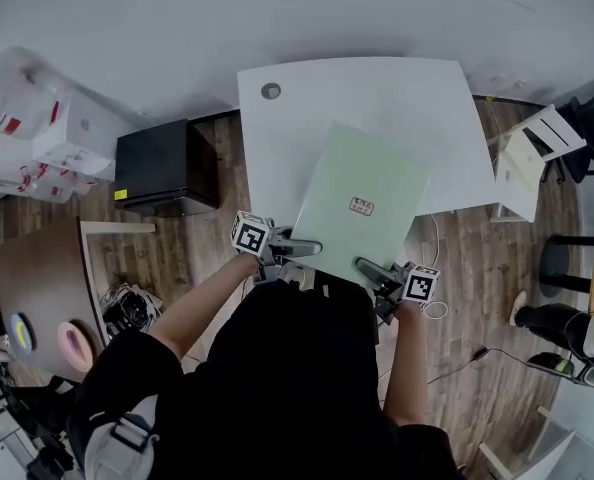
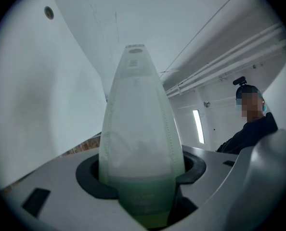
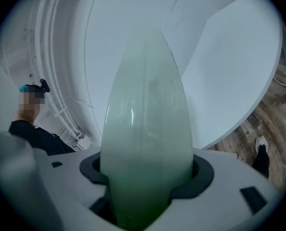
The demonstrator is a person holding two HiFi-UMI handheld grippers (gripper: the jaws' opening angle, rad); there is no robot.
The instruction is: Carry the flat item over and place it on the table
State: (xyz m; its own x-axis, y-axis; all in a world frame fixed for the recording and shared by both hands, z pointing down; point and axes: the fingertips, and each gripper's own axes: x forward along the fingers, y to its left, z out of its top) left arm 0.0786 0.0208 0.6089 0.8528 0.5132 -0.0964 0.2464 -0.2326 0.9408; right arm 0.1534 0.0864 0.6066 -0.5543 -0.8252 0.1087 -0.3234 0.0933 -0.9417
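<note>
Carry step: left gripper (image 1: 303,249) and right gripper (image 1: 369,266) both clamp green flat item (image 1: 362,193) above white table (image 1: 307,103), frame centre. Next: lower level, release.

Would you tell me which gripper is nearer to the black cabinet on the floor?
Left. The left gripper clamps the green flat item on the side toward the black cabinet; the right gripper clamps it farther right.
</note>
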